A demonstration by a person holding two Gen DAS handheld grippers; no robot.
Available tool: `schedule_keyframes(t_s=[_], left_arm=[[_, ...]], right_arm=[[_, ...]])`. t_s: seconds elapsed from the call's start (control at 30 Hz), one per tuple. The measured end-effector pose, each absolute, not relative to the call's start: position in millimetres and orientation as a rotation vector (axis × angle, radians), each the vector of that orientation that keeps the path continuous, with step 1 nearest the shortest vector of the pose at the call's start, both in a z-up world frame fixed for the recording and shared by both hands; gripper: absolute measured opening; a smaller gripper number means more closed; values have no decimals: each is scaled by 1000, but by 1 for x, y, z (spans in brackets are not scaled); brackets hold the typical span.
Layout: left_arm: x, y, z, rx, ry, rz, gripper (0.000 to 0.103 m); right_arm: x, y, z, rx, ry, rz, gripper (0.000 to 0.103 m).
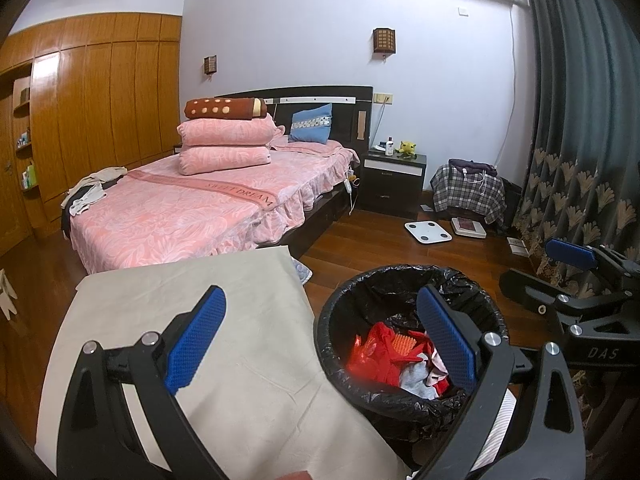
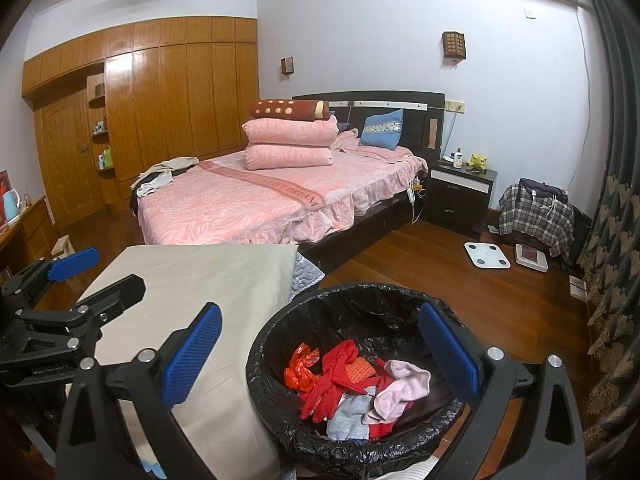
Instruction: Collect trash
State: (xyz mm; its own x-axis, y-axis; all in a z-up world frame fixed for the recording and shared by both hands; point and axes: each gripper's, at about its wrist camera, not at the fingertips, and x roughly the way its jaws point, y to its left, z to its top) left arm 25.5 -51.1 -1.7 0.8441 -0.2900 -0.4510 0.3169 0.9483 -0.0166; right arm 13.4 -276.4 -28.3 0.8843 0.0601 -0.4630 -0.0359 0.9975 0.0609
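From where I steer, the wardrobe (image 1: 100,92) fills the left wall, then the bed (image 1: 208,208) with "SWEET DREAM" woven along its pink band. In front lies the cloth-covered table (image 1: 192,288), bare of rubbish as far as I can see. My left gripper (image 1: 320,344) hangs released, jaws wide and holding nothing, one finger over the table and the other over the bin (image 1: 332,312). The bin, lined with a black bag, stands just beside the table's right edge. Inside it lie the trash items: a red glove (image 2: 332,376), a pink sock (image 2: 404,384), a crinkled red wrapper (image 2: 300,368) and an orange brush (image 2: 360,368). My right gripper (image 2: 320,352) is likewise spread and empty, above the bin's mouth. In the left view its black body reads "DAS".

Further right, a white scale (image 1: 428,232) sits on the floor, near the nightstand (image 1: 394,184) and a plaid-draped stool (image 1: 468,192); the curtain (image 1: 580,140) closes the frame.

I judge the collecting nearly done. The risks now: a low finger could snag the loose bag rim and pull the liner off or tip the bin, and the two grippers, close together, could knock one another if I swing either across.
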Motion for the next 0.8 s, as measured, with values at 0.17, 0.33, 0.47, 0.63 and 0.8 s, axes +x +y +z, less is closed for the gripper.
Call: schedule_keyframes(t_s=[0.17,0.33,0.47,0.63,0.8], left_arm=[[25,-52,-1,59,466,-320,94],[25,-51,-1,59,467,-319,94],[25,-52,-1,60,466,-319,94],[25,-51,-1,60,465,-319,94],[25,-51,-1,60,465,-319,94]], right_arm=[[13,-276,-29,51,481,49,97],[13,-276,-28,51,480,50,97],[13,-276,-28,50,480,50,97],[13,-275,-28,50,480,50,97],[12,-275,-29,50,479,51,97]])
